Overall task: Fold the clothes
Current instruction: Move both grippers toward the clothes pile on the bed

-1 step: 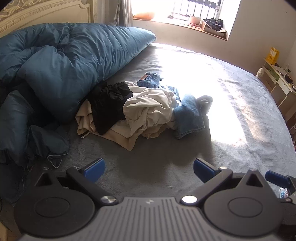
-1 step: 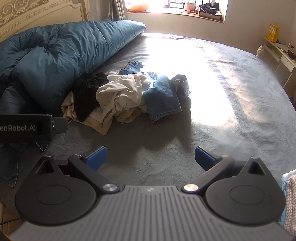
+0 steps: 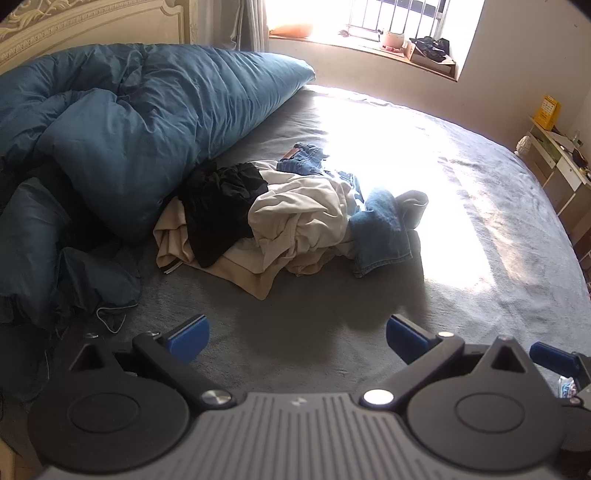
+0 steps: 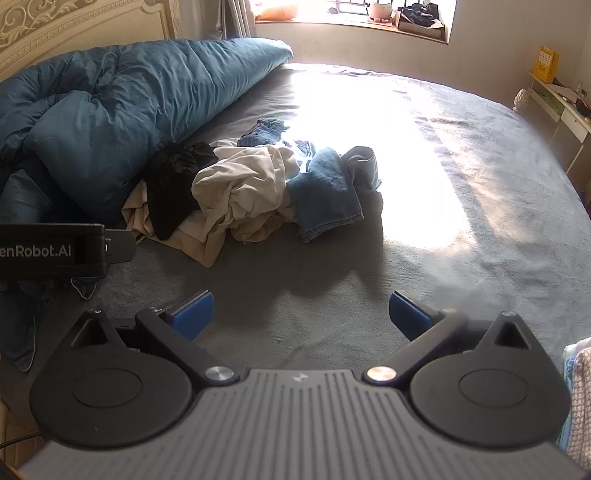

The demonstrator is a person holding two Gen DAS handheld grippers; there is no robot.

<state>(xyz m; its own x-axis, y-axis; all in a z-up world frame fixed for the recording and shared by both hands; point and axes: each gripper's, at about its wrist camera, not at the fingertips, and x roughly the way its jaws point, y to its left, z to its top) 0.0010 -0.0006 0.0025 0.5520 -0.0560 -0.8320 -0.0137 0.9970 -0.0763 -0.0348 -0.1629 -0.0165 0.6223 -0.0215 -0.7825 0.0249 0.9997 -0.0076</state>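
A pile of unfolded clothes lies on the grey bed [image 3: 461, 229]: a cream garment [image 3: 299, 218], a black garment [image 3: 218, 206] and blue jeans [image 3: 380, 229]. The same pile shows in the right wrist view, with the cream garment [image 4: 240, 188], black garment [image 4: 173, 192] and jeans [image 4: 325, 192]. My left gripper [image 3: 295, 338] is open and empty, hovering above the bed short of the pile. My right gripper [image 4: 301, 314] is open and empty, also short of the pile. The left gripper's body [image 4: 55, 253] shows at the left of the right wrist view.
A bunched blue duvet [image 3: 129, 129] lies along the left of the bed against the headboard [image 3: 74, 29]. A window sill [image 3: 369, 48] with objects is at the back. A white desk [image 3: 554, 162] stands at right. Folded fabric [image 4: 578, 398] shows at the right edge.
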